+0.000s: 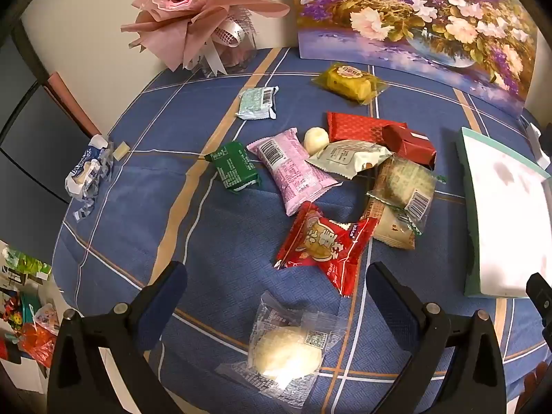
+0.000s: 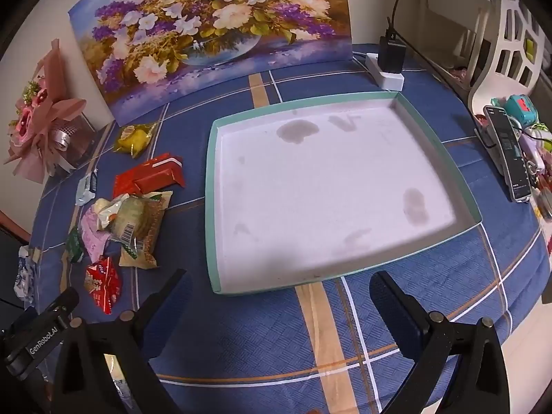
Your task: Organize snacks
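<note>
Several wrapped snacks lie loose on the blue plaid tablecloth (image 1: 138, 207). In the left wrist view a clear-wrapped white cake (image 1: 288, 350) lies between the fingers of my open left gripper (image 1: 276, 286). Beyond it lie a red packet (image 1: 324, 245), a pink packet (image 1: 293, 169), a green packet (image 1: 234, 165), a yellow cake (image 1: 348, 81) and a mint packet (image 1: 257, 101). My right gripper (image 2: 279, 288) is open and empty, just in front of a shallow teal-rimmed tray (image 2: 215, 207) with a bare white floor. The snack pile (image 2: 138, 220) lies left of the tray.
A flower painting (image 2: 214, 31) leans on the wall behind the tray. A pink bouquet (image 1: 196, 10) stands at the back left. Crumpled wrappers (image 1: 88, 172) lie near the left table edge. A power strip with charger (image 2: 388, 65) and a phone (image 2: 510, 151) sit to the right.
</note>
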A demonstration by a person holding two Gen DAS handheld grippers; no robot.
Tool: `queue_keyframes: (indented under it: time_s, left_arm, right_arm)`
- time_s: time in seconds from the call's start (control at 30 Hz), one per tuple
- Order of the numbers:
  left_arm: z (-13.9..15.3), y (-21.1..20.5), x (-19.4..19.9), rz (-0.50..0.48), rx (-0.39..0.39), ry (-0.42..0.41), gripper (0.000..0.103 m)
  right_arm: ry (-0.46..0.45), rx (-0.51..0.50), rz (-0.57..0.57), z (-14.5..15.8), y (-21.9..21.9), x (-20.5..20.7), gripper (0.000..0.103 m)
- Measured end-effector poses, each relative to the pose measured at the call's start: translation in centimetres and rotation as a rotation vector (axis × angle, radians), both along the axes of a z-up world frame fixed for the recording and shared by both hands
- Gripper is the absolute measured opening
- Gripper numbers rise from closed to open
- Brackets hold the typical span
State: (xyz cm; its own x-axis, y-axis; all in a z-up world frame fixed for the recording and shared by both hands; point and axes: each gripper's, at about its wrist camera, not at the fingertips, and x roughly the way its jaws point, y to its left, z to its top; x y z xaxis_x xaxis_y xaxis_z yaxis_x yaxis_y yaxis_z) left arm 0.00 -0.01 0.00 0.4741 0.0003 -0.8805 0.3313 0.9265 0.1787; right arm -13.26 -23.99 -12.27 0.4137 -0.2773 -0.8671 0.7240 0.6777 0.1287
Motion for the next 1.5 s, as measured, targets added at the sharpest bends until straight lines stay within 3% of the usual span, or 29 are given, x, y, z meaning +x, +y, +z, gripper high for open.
queue_keyframes:
  time_s: [1.03, 1.5]
  left_arm:
    - [-0.3, -0.4, 0.0, -0.001, -0.011, 0.017, 0.103]
    - [0.5, 1.2, -0.6, 0.025, -0.042, 0.027, 0.103]
  right_arm:
    - [-0.017, 0.002, 0.033, 0.1, 0.4, 0.4, 0.103]
    - [-0.025, 0.006, 0.063, 0.7, 1.4, 0.6, 0.103]
